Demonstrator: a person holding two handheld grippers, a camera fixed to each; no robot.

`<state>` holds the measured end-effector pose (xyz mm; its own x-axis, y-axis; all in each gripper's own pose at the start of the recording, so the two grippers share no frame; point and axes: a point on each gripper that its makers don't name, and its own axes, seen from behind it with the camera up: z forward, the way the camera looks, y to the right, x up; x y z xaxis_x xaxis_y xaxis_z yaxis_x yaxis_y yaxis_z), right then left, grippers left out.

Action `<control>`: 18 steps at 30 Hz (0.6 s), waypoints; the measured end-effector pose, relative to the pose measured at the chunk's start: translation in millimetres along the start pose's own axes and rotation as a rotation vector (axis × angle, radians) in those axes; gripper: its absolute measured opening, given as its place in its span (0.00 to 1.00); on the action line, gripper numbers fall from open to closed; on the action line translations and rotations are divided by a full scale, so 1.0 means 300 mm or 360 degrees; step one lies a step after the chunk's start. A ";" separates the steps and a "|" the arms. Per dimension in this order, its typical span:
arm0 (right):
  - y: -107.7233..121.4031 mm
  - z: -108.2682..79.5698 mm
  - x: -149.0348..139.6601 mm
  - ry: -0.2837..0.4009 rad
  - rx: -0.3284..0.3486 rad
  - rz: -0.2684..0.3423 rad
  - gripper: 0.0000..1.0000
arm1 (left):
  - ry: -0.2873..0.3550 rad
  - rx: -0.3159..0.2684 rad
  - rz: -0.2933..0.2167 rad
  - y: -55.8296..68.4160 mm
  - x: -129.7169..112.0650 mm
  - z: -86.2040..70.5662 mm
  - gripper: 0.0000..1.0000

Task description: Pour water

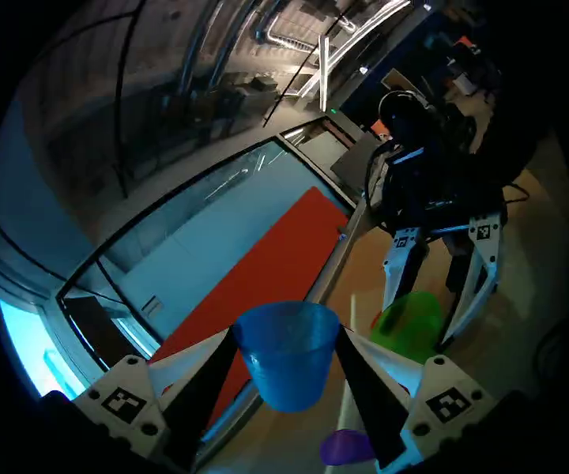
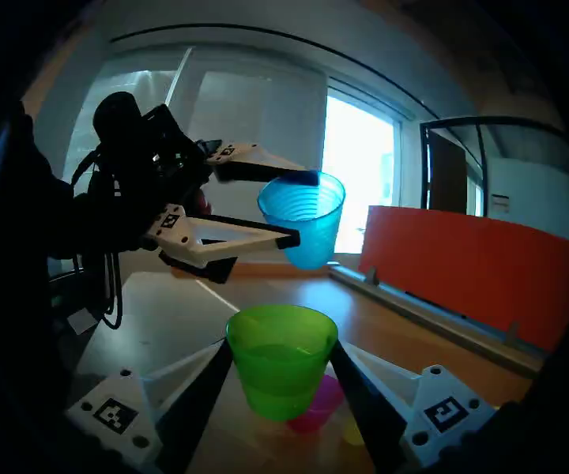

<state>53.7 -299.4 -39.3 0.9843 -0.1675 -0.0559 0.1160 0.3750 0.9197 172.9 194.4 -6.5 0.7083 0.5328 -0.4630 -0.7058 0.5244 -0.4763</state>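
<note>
Left gripper view: left gripper (image 1: pixel 288 349) jaws clamped on blue cup (image 1: pixel 288 375), lower centre, upright. Right gripper view: right gripper (image 2: pixel 280 357) jaws clamped on green cup (image 2: pixel 282 375), low over worktop (image 2: pixel 411 328). Blue cup sits upper centre, higher than green, prob. lined up to pour.
</note>
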 end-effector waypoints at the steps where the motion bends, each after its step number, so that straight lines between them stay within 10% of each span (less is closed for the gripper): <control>1: 0.000 0.000 0.001 0.0000 0.0000 0.0000 0.90 | -0.0007 -0.0002 -0.0034 0.000 -0.006 0.000 0.87; 18: -0.003 -0.004 0.012 0.0000 -0.0011 -0.0004 0.90 | -0.0075 -0.0021 -0.0646 -0.032 -0.070 -0.017 0.87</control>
<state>57.4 -299.2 -40.9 0.9840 -0.1684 -0.0580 0.1192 0.3809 0.9169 164.8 174.9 4.0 0.9278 0.3145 -0.2007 -0.3686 0.6901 -0.6228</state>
